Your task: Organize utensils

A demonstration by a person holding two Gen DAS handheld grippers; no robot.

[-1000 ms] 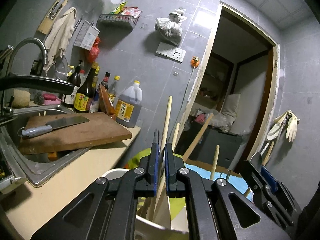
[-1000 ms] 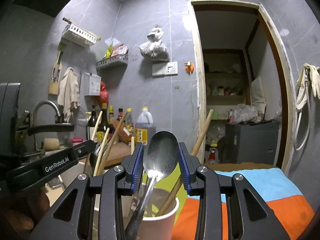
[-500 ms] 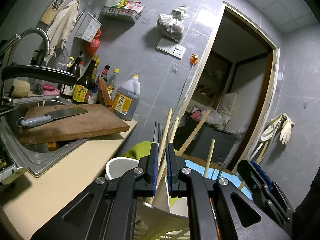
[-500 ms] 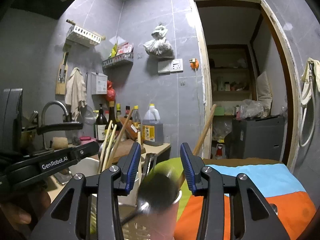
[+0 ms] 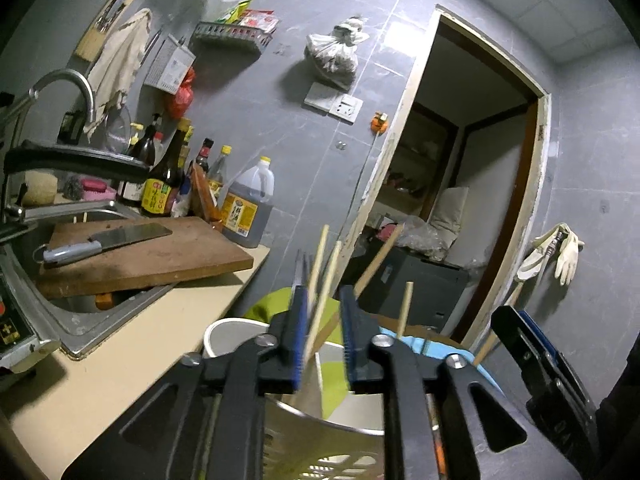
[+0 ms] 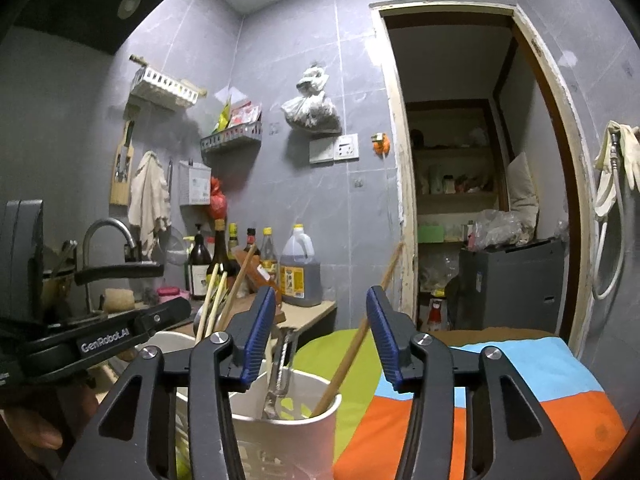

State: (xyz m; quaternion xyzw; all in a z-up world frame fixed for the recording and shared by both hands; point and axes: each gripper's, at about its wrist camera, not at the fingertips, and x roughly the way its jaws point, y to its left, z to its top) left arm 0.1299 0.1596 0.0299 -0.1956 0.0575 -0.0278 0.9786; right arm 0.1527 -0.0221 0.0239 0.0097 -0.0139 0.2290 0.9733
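Right tool (image 6: 320, 336) opening above white cup (image 6: 288, 420) (utensils inside).

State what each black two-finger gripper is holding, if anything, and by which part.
Nothing is held. The left gripper is opening, with pale wooden chopsticks loose between its pads. The right gripper is opening above the white paper cup, its pads clear.

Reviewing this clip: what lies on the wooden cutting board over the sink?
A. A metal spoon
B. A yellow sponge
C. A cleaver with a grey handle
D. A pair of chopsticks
C: in the left wrist view a cleaver with a grey handle lies flat on the wooden cutting board, which rests across the sink; nothing else lies on the board.
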